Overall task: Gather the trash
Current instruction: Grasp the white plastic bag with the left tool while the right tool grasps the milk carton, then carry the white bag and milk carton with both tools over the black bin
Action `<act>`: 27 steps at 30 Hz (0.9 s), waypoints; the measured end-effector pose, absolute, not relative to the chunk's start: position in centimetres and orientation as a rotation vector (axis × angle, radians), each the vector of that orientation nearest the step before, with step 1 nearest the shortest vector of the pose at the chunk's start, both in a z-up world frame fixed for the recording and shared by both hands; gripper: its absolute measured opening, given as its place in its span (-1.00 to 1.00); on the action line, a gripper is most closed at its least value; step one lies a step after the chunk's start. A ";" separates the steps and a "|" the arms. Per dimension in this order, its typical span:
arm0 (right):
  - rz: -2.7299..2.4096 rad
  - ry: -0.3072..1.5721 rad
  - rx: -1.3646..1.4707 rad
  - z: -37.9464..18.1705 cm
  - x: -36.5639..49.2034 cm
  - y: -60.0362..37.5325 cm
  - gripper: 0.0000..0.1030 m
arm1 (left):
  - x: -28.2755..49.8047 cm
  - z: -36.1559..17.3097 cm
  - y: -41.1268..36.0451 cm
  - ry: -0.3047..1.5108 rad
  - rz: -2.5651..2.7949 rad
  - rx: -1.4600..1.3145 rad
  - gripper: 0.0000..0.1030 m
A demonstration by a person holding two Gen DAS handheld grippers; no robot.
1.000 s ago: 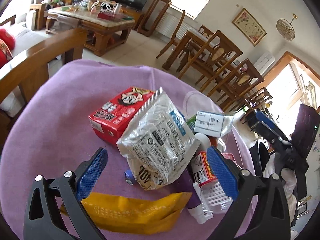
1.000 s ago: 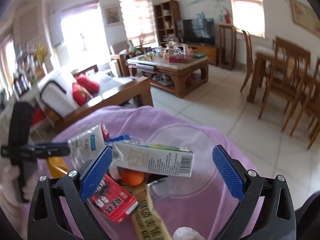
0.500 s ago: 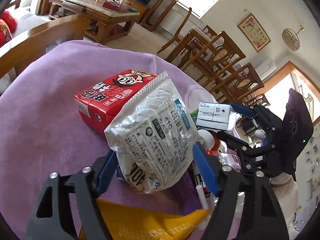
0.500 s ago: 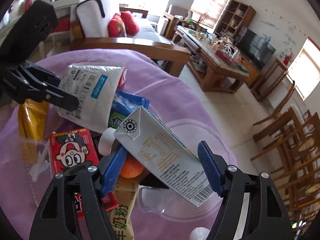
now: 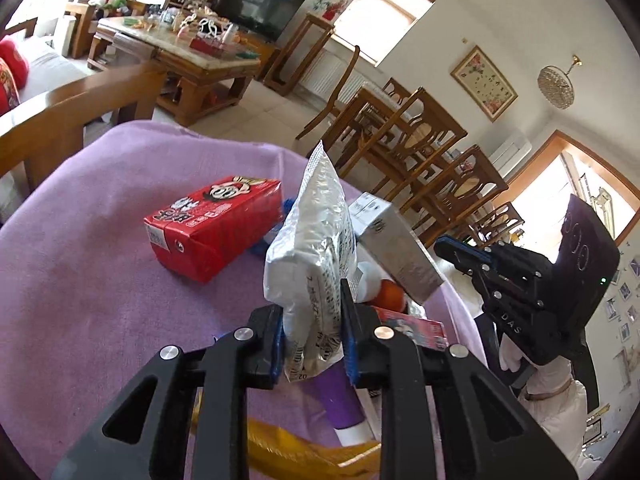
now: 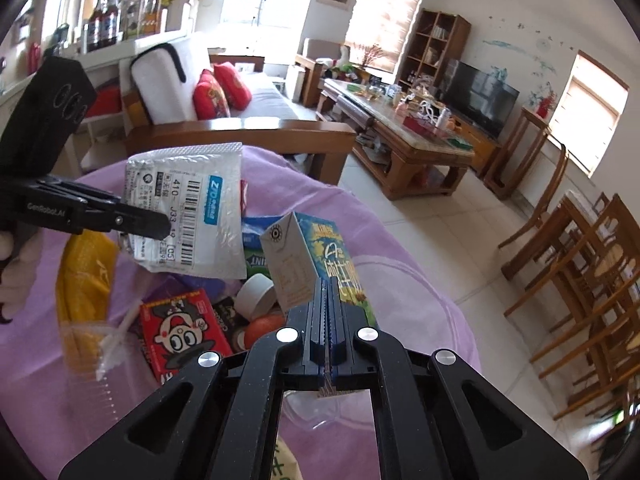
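My left gripper (image 5: 312, 320) is shut on a silver-white plastic mailer bag (image 5: 316, 248) and holds it upright above the purple tablecloth (image 5: 80, 280). The bag (image 6: 188, 216) and left gripper (image 6: 156, 226) also show in the right wrist view. My right gripper (image 6: 329, 320) is shut on a blue-and-grey drink carton (image 6: 308, 260), lifted and tilted above the trash pile; the carton (image 5: 396, 252) and the right gripper (image 5: 452, 248) show in the left wrist view.
On the cloth lie a red drink box (image 5: 212, 224), a small red carton (image 6: 180, 328), a yellow packet (image 6: 84, 280), an orange (image 6: 264, 330), a tape roll (image 6: 256, 296), a clear plastic lid (image 6: 404, 280). Wooden bench and dining chairs surround the table.
Both grippers closed from open: the left on the mailer bag, the right on the drink carton. Both items are now lifted off the pile and turned more upright.
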State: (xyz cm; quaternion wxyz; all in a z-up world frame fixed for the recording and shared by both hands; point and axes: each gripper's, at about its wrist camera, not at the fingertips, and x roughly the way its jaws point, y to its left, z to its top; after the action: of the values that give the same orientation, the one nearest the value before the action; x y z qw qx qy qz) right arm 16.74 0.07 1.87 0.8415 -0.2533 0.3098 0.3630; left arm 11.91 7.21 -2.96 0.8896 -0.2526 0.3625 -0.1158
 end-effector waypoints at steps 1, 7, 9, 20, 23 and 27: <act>0.760 0.656 -0.536 2.0 16.5 -0.4 -0.96 | 11.3 -2.4 7.3 0.731 -0.233 -0.522 -0.55; 0.752 0.685 -0.521 2.0 16.2 -0.5 0.42 | 8.3 0.6 8.2 0.629 -0.227 -0.542 -0.55; 0.747 0.624 -0.554 2.0 15.7 0.1 0.88 | 7.4 1.5 8.3 0.602 -0.224 -0.537 -0.55; 0.667 0.743 -0.584 0.1 19.1 4.2 0.11 | 4.5 2.9 8.5 0.533 -0.194 -0.482 -0.54; 0.670 0.702 -0.539 1.2 18.8 3.7 -0.49 | 4.7 2.7 8.7 0.530 -0.198 -0.475 -0.54; 0.686 0.691 -0.430 3.2 18.7 1.5 -0.90 | 4.6 2.8 7.9 0.517 -0.215 -0.464 -0.54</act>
State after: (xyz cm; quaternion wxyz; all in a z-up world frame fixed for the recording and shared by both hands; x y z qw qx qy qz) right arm 18.66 1.53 3.24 0.8619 -0.2048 0.3292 0.3269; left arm 4.61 7.88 2.82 0.9346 -0.2271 0.2528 -0.1050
